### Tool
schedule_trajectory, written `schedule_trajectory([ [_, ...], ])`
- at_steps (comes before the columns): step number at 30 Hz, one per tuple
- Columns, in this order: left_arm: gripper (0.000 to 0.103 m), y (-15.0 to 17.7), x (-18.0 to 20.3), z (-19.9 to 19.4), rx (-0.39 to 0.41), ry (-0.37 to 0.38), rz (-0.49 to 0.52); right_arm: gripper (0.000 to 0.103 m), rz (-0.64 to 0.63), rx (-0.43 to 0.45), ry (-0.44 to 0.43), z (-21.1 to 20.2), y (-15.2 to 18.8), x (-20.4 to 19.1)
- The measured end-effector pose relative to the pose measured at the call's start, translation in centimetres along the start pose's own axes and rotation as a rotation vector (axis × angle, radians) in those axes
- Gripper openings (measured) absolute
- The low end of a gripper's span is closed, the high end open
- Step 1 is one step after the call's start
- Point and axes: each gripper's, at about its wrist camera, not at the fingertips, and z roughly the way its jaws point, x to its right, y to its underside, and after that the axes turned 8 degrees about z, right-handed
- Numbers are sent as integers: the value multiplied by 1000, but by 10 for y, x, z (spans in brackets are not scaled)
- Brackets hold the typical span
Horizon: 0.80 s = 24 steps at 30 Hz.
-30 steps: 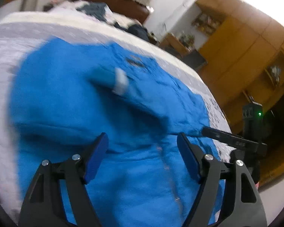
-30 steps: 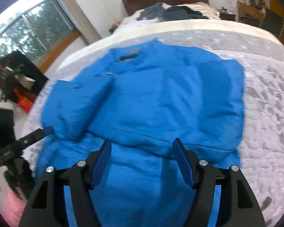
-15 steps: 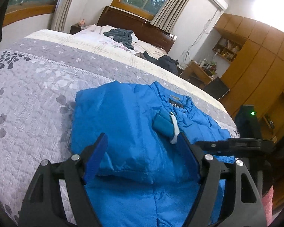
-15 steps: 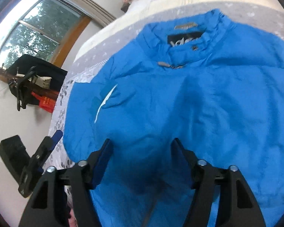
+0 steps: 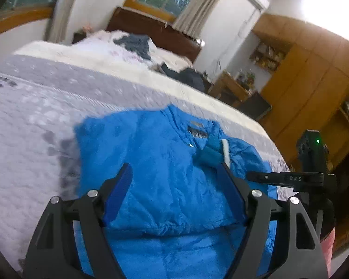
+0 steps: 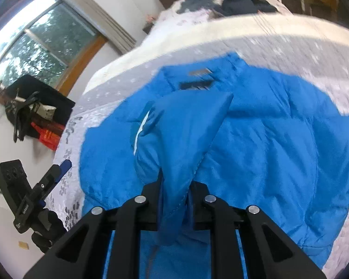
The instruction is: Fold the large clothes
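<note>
Since half a second ago, the right gripper (image 6: 174, 186) has gone from spread jaws to pinching a fold of the blue jacket (image 6: 256, 144).

Left wrist view: the left gripper (image 5: 174, 193) hovers with jaws spread wide and nothing between them. Ahead of and under the jaws, the blue jacket (image 5: 156, 162) lies on the bed (image 5: 35, 121), its collar at the far end. The right gripper (image 5: 263, 176) shows to the right.

Right wrist view: the pinched fold rises out of the pressed-together jaws toward the collar. The left gripper (image 6: 65, 165) sits far to the left, beside the bed (image 6: 244, 41).
</note>
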Motion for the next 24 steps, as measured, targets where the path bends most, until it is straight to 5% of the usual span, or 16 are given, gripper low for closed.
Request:
schedule_trajectory([
  [5,73,6,-10,41,-90,-12,-28,21,67,-35,-21,19,1,35],
  [11,73,9,-18,53,-108,-23,-15,29,60,-44,-23,24,2,40],
  [17,73,3,-15,41,-83,-8,-7,44,-98,112,160,-17,8,-1],
  [24,74,4,-7,44,-102,-30,37,60,-293,74,278,16,7,-68],
])
